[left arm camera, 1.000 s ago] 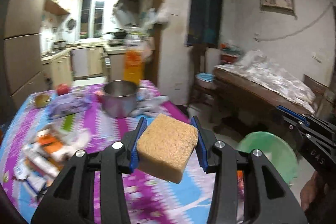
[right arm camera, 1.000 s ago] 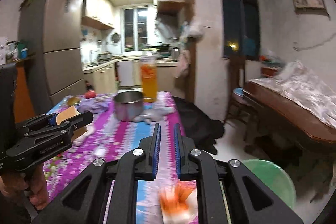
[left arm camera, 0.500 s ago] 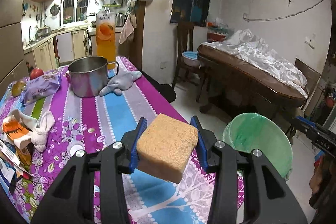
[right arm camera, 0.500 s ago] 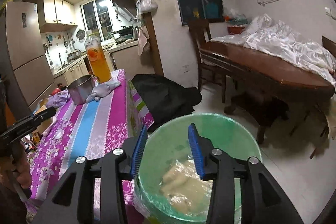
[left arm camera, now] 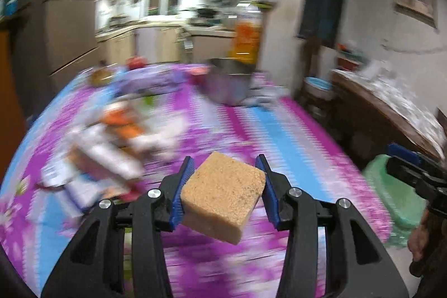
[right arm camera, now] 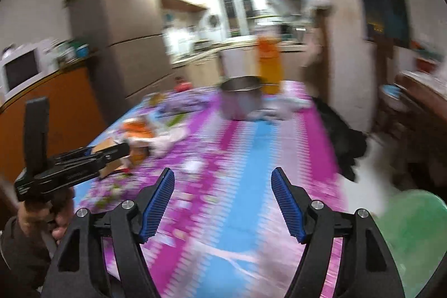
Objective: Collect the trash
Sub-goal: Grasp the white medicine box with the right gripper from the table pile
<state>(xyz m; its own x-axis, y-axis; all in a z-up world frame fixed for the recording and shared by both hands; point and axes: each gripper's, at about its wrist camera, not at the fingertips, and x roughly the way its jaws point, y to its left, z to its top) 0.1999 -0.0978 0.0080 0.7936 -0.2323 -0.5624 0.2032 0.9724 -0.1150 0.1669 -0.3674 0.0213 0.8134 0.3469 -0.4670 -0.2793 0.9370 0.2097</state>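
Sponge block: the tan, porous block (left arm camera: 222, 197) looks light and soft, likely to squash under pressure; grainy faces should resist slipping, and nothing about it seems fragile.
Hold on sponge block: its two opposite side faces sit between the blue pads (left arm camera: 178, 200), corner tilted toward 5 o'clock; a hold across the flat sides, as now, suits it better than one by the corners.
Left gripper: the left gripper (left arm camera: 225, 186) is clenched on the sponge block, carrying it above the bench (left arm camera: 279, 124).
Right gripper: the right gripper (right arm camera: 222, 203) is released, its jaws have just been opening, and nothing lies between them, only the striped cloth beneath.
Loose wrappers: a blurred heap of orange and white packets (left arm camera: 111, 136) lies on the bench at about 10 o'clock from the left gripper, well apart; in the right wrist view the same heap (right arm camera: 139, 136) sits at 10 to 11 o'clock. They look thin, light and crinkly, best pinched at a raised edge; blur hides detail.
Bin: the green-lined bin (right arm camera: 413, 236) stands off the bench edge at about 4 o'clock from the right gripper; from the left gripper it (left arm camera: 396, 194) is at 3 o'clock, partly behind the right gripper.
Pot: a steel pot (right arm camera: 241, 101) stands at 12 o'clock, far end of the bench, probably not trash.
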